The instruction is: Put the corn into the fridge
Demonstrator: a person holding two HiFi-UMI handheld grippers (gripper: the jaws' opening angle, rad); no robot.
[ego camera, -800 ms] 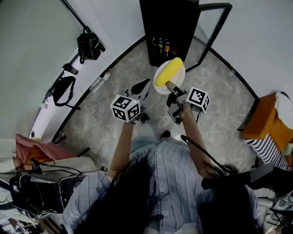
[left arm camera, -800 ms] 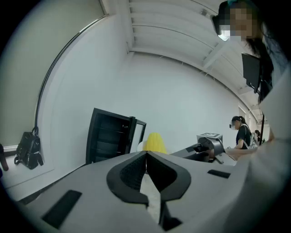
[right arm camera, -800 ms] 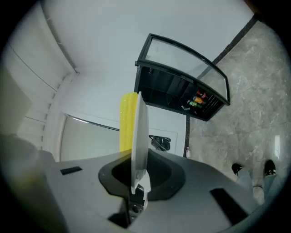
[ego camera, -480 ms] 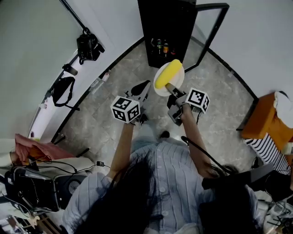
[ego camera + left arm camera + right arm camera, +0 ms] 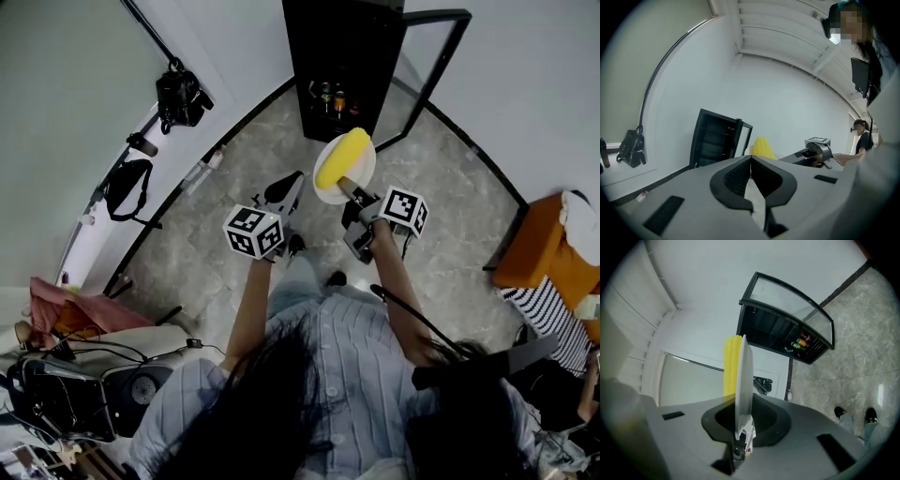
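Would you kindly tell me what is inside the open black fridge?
A few small bottles or cans stand on a low shelf of the fridge. The shelves above are too dark to tell what, if anything, they hold.

Tally of things in view
One corn point(image 5: 341, 156), one plate point(image 5: 362, 170), one fridge point(image 5: 342, 47); two tools: left hand-held gripper point(image 5: 293, 179), right hand-held gripper point(image 5: 345, 186); two black bags: upper bag point(image 5: 180, 94), lower bag point(image 5: 127, 186).

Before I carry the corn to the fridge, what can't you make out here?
Fridge shelves: too dark inside in the head view and right gripper view; free space unclear.
Bottles: too small to identify, head view.
How the corn sits: the plate, edge-on in the right gripper view, hides it.
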